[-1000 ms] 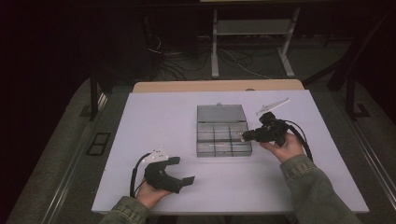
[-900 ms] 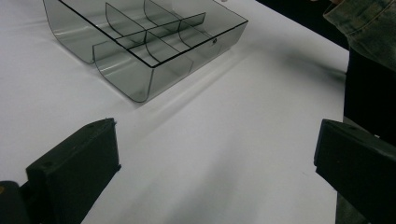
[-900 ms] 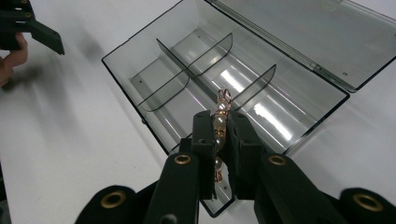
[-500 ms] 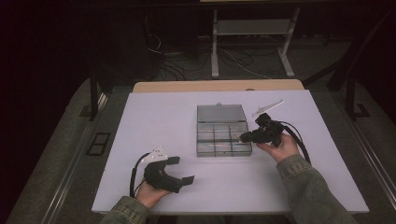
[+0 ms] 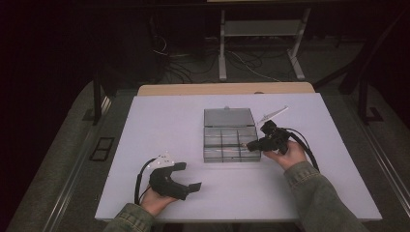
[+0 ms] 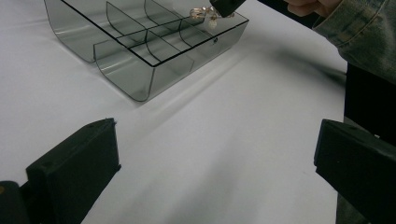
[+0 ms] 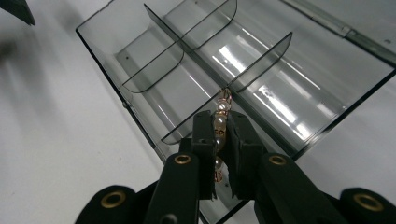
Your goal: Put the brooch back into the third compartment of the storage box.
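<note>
A clear smoky plastic organiser box (image 5: 229, 140) with several compartments lies open mid-table, its lid (image 5: 228, 116) flat behind it. My right gripper (image 5: 251, 143) hovers over the box's right front corner, shut on a small pearl-and-gold bead piece (image 7: 219, 122) that sticks out past the jaw tips above a divider. The same bead piece (image 6: 205, 13) hangs over the box (image 6: 144, 42) in the left gripper view. My left gripper (image 5: 186, 176) rests near the table's front left, open, with bare table between its jaws.
The white table (image 5: 159, 125) has a wooden strip (image 5: 222, 89) along its far edge. Beyond it stand a metal frame (image 5: 261, 29) and loose cables (image 5: 193, 63) on a dark floor. A denim sleeve (image 5: 319, 198) reaches in at the right.
My right gripper has edged left, carrying the bead piece from beside the box to over its right front corner. The left gripper has stayed put.
</note>
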`<state>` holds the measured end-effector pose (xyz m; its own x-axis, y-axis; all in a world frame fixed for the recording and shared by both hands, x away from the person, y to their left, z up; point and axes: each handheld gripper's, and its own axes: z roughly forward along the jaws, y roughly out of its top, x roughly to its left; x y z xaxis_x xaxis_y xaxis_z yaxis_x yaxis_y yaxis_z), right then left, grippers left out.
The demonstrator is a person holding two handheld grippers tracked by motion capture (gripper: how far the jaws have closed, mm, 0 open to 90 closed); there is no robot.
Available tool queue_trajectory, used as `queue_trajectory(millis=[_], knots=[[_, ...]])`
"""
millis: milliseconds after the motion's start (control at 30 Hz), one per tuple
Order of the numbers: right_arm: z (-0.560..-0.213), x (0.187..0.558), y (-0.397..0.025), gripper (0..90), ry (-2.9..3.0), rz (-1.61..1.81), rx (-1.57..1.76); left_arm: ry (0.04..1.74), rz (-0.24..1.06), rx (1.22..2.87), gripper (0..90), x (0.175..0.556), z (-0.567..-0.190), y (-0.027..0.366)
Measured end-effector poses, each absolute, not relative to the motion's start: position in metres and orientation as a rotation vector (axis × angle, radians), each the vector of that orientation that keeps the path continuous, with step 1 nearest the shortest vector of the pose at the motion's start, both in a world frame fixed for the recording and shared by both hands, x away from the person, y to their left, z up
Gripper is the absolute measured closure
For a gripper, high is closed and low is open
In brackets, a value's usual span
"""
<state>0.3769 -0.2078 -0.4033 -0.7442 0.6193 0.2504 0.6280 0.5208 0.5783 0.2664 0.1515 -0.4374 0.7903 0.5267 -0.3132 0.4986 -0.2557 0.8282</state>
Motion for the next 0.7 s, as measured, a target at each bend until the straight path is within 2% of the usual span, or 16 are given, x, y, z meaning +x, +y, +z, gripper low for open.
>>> queue_trajectory(millis=[700], knots=[[-0.420, 0.378, -0.199, 80.6, -2.736, -0.981, -1.112, 0.791, 0.026, 1.921, 0.0, 0.269, -0.437, 0.149]])
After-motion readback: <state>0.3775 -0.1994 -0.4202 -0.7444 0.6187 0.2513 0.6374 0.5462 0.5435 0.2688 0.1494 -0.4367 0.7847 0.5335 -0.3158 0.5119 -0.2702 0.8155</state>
